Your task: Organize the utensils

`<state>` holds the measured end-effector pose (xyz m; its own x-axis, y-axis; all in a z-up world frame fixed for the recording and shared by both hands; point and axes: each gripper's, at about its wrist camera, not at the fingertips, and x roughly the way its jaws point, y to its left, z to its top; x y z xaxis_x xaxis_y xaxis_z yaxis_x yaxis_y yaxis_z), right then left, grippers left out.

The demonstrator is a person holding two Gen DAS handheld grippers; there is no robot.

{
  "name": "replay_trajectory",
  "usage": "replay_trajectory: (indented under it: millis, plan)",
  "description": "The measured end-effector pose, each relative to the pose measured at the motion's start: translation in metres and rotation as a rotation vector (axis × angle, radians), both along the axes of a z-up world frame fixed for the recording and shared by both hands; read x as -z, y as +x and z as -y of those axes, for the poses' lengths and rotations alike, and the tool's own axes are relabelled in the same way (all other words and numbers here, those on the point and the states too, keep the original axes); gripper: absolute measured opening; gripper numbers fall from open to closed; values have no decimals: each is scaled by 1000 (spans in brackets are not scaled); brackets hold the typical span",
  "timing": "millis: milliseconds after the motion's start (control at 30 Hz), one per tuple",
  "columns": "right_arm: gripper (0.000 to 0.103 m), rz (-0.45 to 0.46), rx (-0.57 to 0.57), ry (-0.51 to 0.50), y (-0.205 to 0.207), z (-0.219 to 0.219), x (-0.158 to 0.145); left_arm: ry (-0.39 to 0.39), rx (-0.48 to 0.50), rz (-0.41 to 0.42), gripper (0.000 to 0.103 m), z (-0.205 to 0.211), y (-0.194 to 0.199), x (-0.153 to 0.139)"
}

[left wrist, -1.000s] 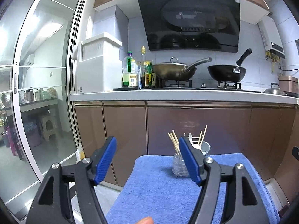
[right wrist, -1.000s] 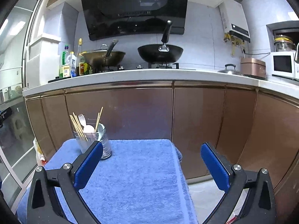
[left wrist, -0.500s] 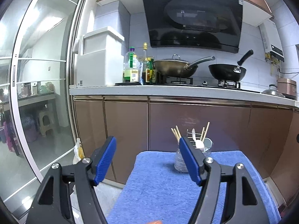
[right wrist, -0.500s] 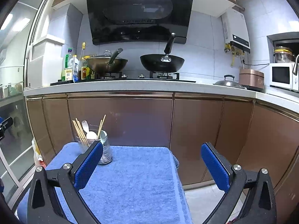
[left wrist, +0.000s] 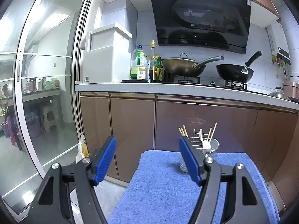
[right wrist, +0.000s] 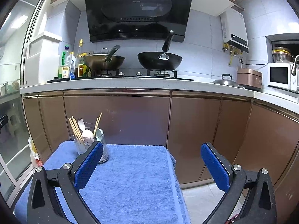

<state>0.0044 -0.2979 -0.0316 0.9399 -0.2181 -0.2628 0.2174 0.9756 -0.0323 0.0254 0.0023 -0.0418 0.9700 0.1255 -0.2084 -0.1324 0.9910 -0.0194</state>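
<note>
A clear utensil holder (left wrist: 209, 150) (right wrist: 82, 145) stands at the far edge of a blue towel (left wrist: 162, 184) (right wrist: 134, 173) spread over a small table. Wooden chopsticks (right wrist: 74, 127), a white spoon (right wrist: 87, 133) and a white fork (right wrist: 80, 123) stick up out of it. My left gripper (left wrist: 147, 158) hovers open over the towel's left edge, nothing between its blue pads; its right finger overlaps the holder in the left wrist view. My right gripper (right wrist: 152, 163) hangs open above the towel's right side, with the holder just behind its left finger.
Brown cabinet fronts (right wrist: 142, 119) rise right behind the table under a white counter (left wrist: 168, 89) with two woks, bottles and a range hood. A glass sliding door (left wrist: 46, 93) stands at the left. A microwave (right wrist: 279, 76) sits at the far right.
The left wrist view has shifted a little: the holder and towel now sit further right and lower in the frame. Both grippers stay open, and the right wrist view has tilted slightly.
</note>
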Motion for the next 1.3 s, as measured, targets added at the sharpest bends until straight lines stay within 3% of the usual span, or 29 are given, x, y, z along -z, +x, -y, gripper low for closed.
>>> replay_trajectory:
  millis: [1300]
  plan:
    - [103, 17, 28, -42, -5, -3, -3, 8, -29, 41, 68, 4, -16, -7]
